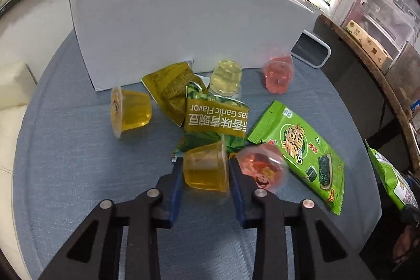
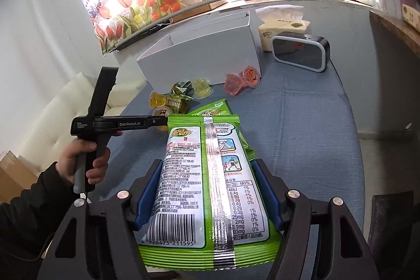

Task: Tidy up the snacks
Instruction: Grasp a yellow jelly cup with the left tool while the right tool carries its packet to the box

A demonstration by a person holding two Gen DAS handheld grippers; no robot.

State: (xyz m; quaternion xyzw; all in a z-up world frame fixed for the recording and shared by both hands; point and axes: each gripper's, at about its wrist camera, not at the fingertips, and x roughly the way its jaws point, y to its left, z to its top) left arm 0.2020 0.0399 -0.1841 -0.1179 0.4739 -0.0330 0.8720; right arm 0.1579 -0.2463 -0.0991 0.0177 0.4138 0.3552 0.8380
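Blue-cloth worktop [image 1: 65, 162], white box [image 1: 183, 25] at far edge. Left gripper [image 1: 206, 172] jaws clamped on yellow jelly cup [image 1: 204, 169] mid-worktop, in the snack pile. Right gripper [image 2: 208, 190] jaws clamped on green seaweed packet [image 2: 207, 188], held above the near right edge.

Yellow jelly cup [image 1: 206, 169] — blue tablecloth [image 1: 78, 162]

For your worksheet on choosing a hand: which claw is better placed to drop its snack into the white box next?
Probably the left claw: shut on a yellow jelly cup, facing the white box. The right claw, gripping a green packet, sits further back.
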